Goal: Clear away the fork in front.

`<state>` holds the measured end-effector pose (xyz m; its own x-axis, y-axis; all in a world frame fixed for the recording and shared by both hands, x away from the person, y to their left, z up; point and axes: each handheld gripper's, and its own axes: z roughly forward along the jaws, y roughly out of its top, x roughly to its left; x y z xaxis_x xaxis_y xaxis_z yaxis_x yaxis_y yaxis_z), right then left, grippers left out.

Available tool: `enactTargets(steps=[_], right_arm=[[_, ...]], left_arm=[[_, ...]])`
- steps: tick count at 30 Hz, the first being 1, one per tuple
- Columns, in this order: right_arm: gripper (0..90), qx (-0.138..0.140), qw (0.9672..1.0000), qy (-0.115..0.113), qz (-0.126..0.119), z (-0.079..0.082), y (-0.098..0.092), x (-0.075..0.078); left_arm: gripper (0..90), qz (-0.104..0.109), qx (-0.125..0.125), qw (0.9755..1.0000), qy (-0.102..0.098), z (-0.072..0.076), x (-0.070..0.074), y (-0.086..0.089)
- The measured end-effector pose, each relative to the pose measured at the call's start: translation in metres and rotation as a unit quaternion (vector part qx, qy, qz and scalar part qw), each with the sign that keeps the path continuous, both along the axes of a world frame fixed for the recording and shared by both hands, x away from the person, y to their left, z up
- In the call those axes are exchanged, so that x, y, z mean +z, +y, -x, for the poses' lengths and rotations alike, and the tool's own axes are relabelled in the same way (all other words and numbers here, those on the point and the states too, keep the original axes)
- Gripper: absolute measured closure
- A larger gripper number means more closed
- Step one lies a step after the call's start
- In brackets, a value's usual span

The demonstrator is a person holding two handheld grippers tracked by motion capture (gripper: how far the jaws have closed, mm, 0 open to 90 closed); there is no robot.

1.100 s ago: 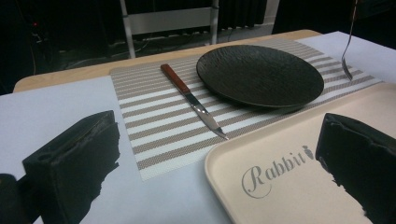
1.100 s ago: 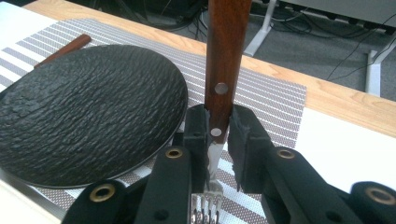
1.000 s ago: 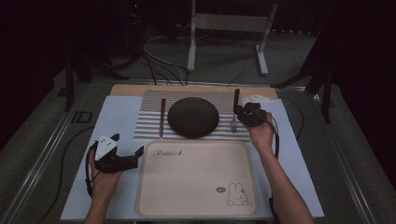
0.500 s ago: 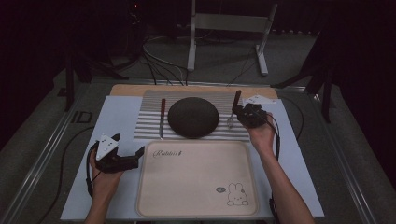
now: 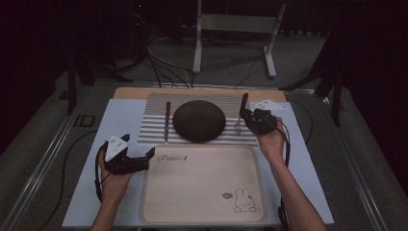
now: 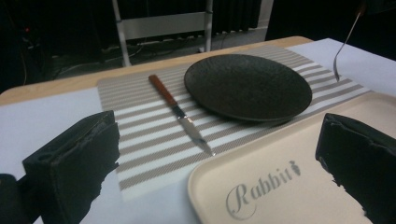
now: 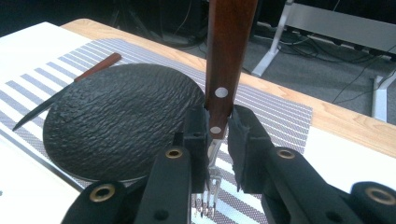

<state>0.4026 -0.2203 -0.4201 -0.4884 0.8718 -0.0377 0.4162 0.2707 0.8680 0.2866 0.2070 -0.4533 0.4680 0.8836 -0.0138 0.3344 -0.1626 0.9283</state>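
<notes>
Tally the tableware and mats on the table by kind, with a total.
Fork, held in the right gripper: 1
Knife: 1
Plate: 1
Striped placemat: 1
Tray: 1
Total: 5

From my remote station I see a dark textured plate (image 5: 199, 120) resting at the centre of a grey-and-white striped placemat (image 5: 154, 126) on the counter (image 5: 127, 92). A wooden-handled knife (image 5: 167, 121) lies flat on the mat just beside the plate's left edge. Nearer me sits a cream tray (image 5: 202, 185) printed with a rabbit and the word "Rabbit". Behind the counter stands a white metal frame (image 5: 235, 29) among floor cables.
</notes>
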Motion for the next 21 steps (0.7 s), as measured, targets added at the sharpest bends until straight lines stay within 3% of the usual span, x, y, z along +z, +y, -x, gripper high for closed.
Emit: enactTargets(steps=[12,21], right_arm=[[78.1,0.007,0.9996,-0.024,-0.017,0.02,0.001,0.011],[78.0,0.022,0.9989,-0.035,-0.021,0.034,0.004,0.018]], left_arm=[[0.3,-0.004,-0.005,0.9999,-0.015,-0.014,0.028,-0.019],[0.3,-0.003,-0.026,0.9993,-0.026,-0.032,0.045,-0.049]])
